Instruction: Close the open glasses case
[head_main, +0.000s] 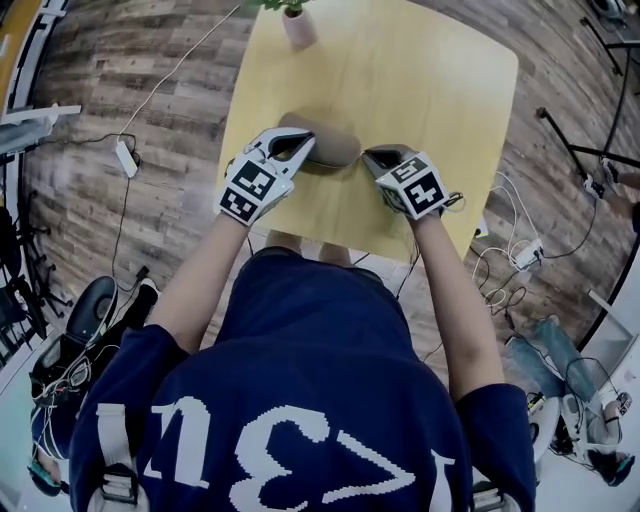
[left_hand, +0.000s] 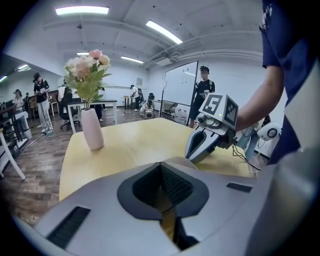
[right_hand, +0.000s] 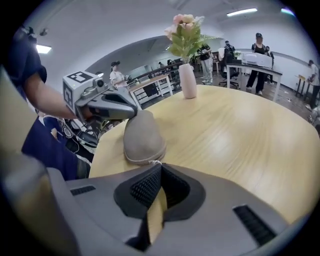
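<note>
Holding your left gripper (head_main: 303, 150) and right gripper (head_main: 373, 157) closed and empty, you have the glasses case (head_main: 335, 143) lying between their tips, its lid apparently already down, leaving perhaps only a final press.

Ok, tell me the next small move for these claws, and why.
Probably draw both claws back from the glasses case. Its lid already looks down, with the seam closed along the side that shows, and the left claw and right claw, one at each end of it, are both shut with nothing in them.
</note>
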